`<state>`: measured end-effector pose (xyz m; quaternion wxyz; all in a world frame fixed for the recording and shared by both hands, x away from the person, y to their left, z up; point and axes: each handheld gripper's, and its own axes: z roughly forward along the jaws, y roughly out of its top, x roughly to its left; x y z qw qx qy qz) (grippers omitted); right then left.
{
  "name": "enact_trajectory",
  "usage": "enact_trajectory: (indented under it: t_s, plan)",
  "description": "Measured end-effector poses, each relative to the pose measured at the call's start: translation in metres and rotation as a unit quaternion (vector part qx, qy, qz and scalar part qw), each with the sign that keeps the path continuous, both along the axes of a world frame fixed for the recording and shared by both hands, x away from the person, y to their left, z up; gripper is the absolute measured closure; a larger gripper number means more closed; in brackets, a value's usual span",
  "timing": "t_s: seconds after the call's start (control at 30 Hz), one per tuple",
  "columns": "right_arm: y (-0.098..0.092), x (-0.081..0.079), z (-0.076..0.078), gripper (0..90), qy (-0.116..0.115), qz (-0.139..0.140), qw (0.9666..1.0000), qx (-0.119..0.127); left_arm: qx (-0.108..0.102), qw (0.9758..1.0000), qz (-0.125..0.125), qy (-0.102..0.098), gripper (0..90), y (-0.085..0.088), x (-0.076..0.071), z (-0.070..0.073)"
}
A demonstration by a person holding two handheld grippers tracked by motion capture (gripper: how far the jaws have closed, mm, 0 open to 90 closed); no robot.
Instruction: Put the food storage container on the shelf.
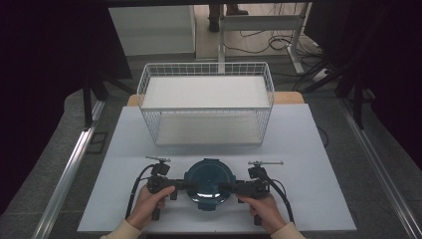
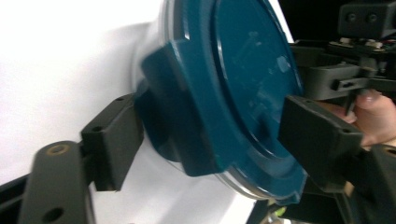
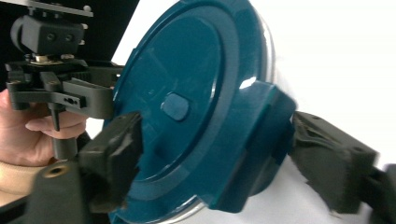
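On the near part of a pale grey-white table top (image 1: pixel 308 149) sits a round container with a dark teal lid (image 1: pixel 209 181), directly in front of the person. From either side a hand-held gripper reaches in level: the left gripper (image 1: pixel 183 185) has its jaws astride the lid's left clip tab (image 2: pixel 187 140), one pad against the tab's outer side and the other over the lid's top; the right gripper (image 1: pixel 225 187) straddles the opposite tab (image 3: pixel 261 140) in the same way. Both pairs of jaws stand partly closed, set on the tabs. Behind the container, well apart from it, stands a white wire basket (image 1: pixel 206 102) with two shelves, at the far edge of the table. Beyond it the room shows a grey floor, a table leg frame and loose cables (image 1: pixel 278 42); dark curtains hang at both sides.
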<state>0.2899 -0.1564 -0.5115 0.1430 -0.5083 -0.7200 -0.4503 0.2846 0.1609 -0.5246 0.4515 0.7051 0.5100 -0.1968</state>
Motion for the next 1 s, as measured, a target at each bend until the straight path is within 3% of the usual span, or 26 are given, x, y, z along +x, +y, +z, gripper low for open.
enact_trajectory:
  t_s: [0.1,0.2,0.3,0.57,0.8,1.0]
  plan:
    - [0.001,0.0,0.0,26.9,0.005,-0.007,0.9999,-0.006,-0.012,0.9998,0.01,0.01,28.1,0.002,0.0,-0.002]
    - [-0.002,0.002,-0.001,30.6,0.018,-0.012,0.9997,0.007,-0.019,0.9996,0.015,0.017,30.2,0.004,-0.001,-0.002]
    - [-0.006,0.003,-0.001,34.7,0.034,-0.018,0.999,0.021,-0.019,0.9996,0.016,0.012,32.4,0.005,-0.003,0.0]
    - [-0.008,-0.005,0.007,40.3,0.022,-0.021,0.9992,0.027,-0.02,0.9995,0.021,-0.011,39.3,0.007,-0.018,0.008]
    - [-0.009,-0.013,0.015,41.3,-0.017,-0.007,0.9997,0.014,-0.015,0.999,0.02,-0.036,43.8,0.006,-0.025,0.016]
    - [-0.013,-0.015,0.025,41.4,-0.052,0.002,0.9985,0.02,-0.018,0.998,0.015,-0.059,45.3,0.004,-0.03,0.027]
